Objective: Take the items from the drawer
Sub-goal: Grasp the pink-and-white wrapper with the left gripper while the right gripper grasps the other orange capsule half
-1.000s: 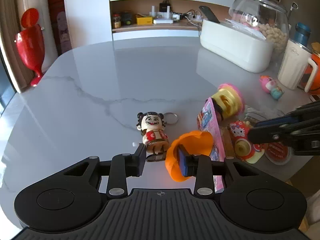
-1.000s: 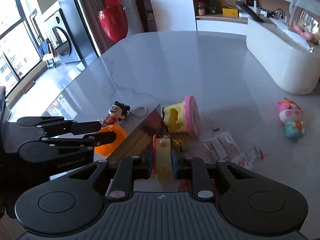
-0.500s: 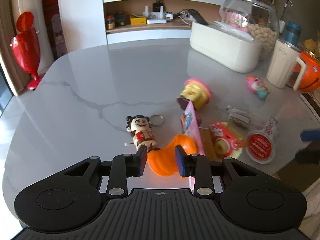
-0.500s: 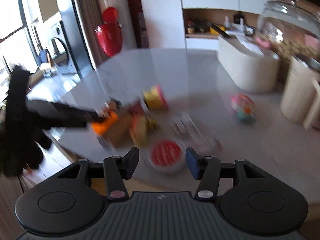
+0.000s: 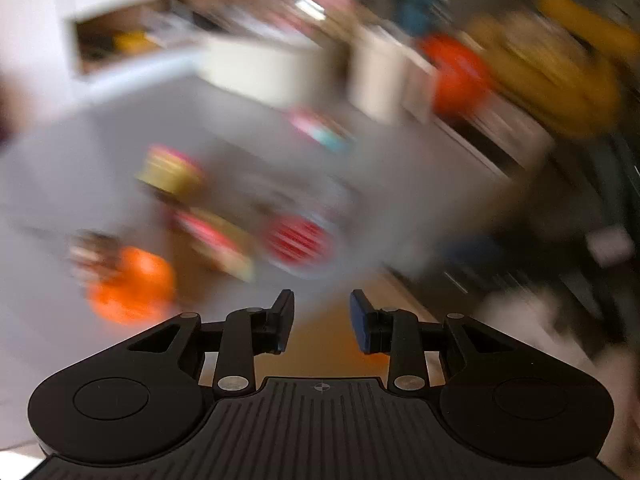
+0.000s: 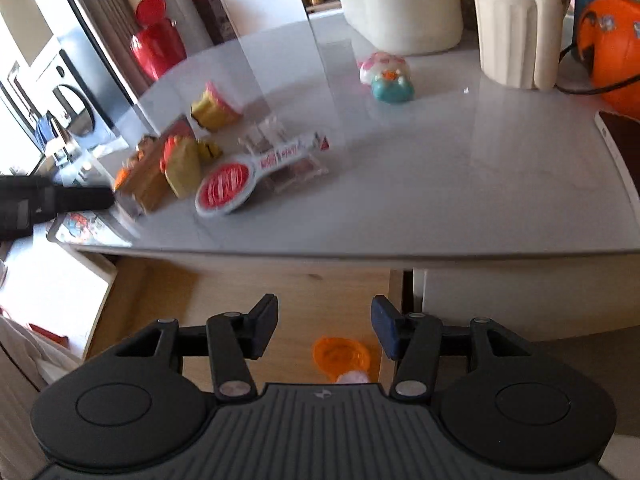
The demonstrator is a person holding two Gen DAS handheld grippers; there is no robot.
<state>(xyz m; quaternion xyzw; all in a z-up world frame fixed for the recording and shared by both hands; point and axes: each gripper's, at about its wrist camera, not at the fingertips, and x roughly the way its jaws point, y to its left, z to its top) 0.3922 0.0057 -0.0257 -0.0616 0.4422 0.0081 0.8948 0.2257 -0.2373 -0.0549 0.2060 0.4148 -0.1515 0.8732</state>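
In the right wrist view my right gripper (image 6: pixel 325 328) is open and empty, just above the open wooden drawer (image 6: pixel 280 292). An orange cup-like toy (image 6: pixel 340 356) with a pink piece lies in the drawer, just below and between the fingers. Items lie on the marble table (image 6: pixel 440 184): a red-and-white round packet (image 6: pixel 228 188), a yellow toy (image 6: pixel 182 166) and a yellow-pink toy (image 6: pixel 214 108). The left wrist view is heavily blurred. My left gripper (image 5: pixel 322 320) is open and empty there, off the table's front edge. An orange toy (image 5: pixel 132 284) lies on the table to its left.
A pink-and-teal figurine (image 6: pixel 386 76), cream pitcher (image 6: pixel 516 24), white container (image 6: pixel 400 12) and orange pumpkin (image 6: pixel 612 40) stand at the back of the table. A dark flat device (image 6: pixel 620 136) lies at its right edge. The left gripper's black fingers (image 6: pixel 56 200) reach in from the left.
My left gripper let go of the orange toy on the table and is swinging right. My right gripper released the yellow toy, pulled back and dropped over the drawer.
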